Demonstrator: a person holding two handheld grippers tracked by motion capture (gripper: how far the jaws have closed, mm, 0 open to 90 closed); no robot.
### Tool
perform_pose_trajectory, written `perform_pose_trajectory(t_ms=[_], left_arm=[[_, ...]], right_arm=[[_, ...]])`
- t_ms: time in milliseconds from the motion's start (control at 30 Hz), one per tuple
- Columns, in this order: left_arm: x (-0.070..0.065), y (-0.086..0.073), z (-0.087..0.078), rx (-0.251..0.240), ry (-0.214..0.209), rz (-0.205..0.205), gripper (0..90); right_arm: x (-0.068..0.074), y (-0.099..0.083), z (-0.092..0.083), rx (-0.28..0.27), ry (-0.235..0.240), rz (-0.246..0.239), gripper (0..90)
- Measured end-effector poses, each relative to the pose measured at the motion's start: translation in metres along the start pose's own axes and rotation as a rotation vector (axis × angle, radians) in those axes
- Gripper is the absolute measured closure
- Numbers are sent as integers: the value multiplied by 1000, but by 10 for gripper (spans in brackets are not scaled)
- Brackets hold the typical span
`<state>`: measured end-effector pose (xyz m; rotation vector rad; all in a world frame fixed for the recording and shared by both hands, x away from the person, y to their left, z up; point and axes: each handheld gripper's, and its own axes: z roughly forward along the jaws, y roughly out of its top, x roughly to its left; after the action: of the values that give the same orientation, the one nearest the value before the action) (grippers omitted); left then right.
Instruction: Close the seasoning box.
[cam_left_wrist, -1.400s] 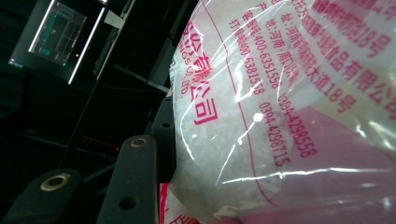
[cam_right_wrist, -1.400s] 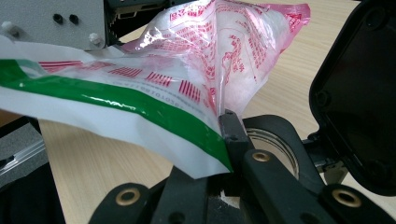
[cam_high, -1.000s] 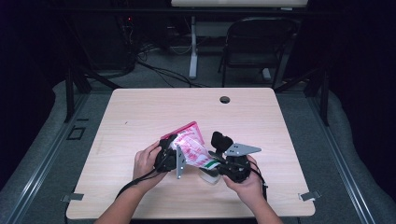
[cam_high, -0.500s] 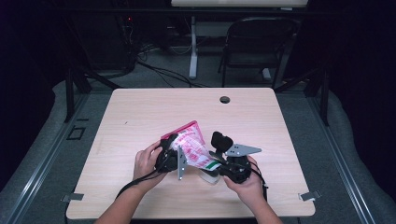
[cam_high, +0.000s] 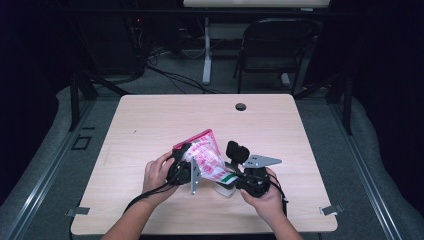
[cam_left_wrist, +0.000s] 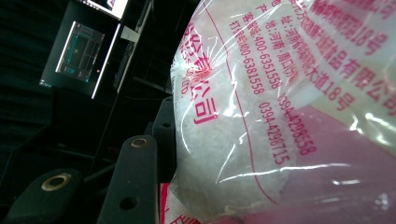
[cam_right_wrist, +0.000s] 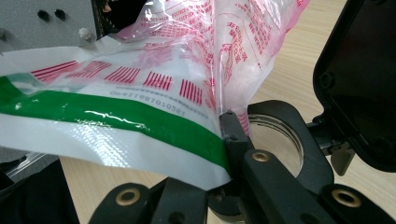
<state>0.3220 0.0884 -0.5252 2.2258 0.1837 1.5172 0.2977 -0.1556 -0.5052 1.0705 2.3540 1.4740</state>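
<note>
A clear plastic bag (cam_high: 207, 157) with pink print and white grains inside is held up over the table's near middle. My left gripper (cam_high: 186, 170) is shut on its body from the left; the bag (cam_left_wrist: 280, 116) presses against one black finger (cam_left_wrist: 135, 182). My right gripper (cam_high: 235, 177) is shut on the bag's green-striped edge (cam_right_wrist: 140, 121), pinched at the fingertips (cam_right_wrist: 224, 135). Beneath that edge stands a clear jar (cam_high: 225, 190) with a black rim (cam_right_wrist: 280, 135), its black flip lid (cam_right_wrist: 359, 84) standing open.
The light wooden table (cam_high: 150, 125) has a round cable hole (cam_high: 240, 106) near its far edge. A folding chair (cam_high: 272, 45) and cables stand on the floor behind the table. Both hands rest near the table's front edge.
</note>
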Motion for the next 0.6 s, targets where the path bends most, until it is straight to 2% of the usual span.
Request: perform_pose_trajectory(t_ms=[200,233,367,500,600], left_arm=[[1,1,-1,-1,15,30,618],[0,1,-1,-4,14,22,618],[-1,1,-1,-4,22,32,618],[-1,2,-2,5,24,57,618],[-2,3,-2,2,25,49,619]], right_arm=[[1,-1,0,1,-1,-2,900],[1,-1,0,2,-3,-2,900],[1,-3,1,8,-5,-3,899],[1,-4,2,11,-10,-4,899],[1,-4,2,12,-12,-4,899]])
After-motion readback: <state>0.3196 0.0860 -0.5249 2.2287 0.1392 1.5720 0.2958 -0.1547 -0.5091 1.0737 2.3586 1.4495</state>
